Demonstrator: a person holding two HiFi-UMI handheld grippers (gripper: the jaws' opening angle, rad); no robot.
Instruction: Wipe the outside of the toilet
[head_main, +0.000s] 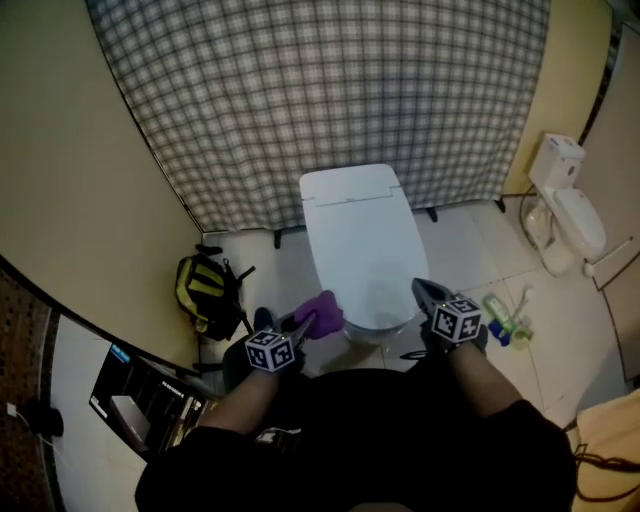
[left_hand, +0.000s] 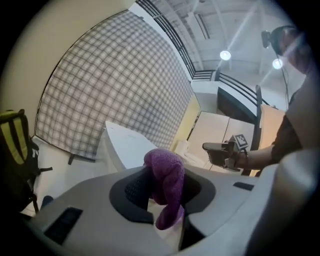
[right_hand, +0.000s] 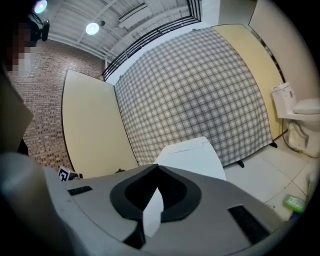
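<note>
cloth (left_hand: 166, 175) clamped btwn left gripper (left_hand: 167, 186) fingers (left_hand: 131, 192)

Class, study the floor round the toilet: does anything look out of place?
Yes. A backpack sits on the floor left of the toilet, odd for a bathroom. A green bottle lies loose among small items on the floor to the toilet's right.

Right gripper (right_hand: 158, 167) jaws together, facing the toilet (right_hand: 194, 154).
</note>
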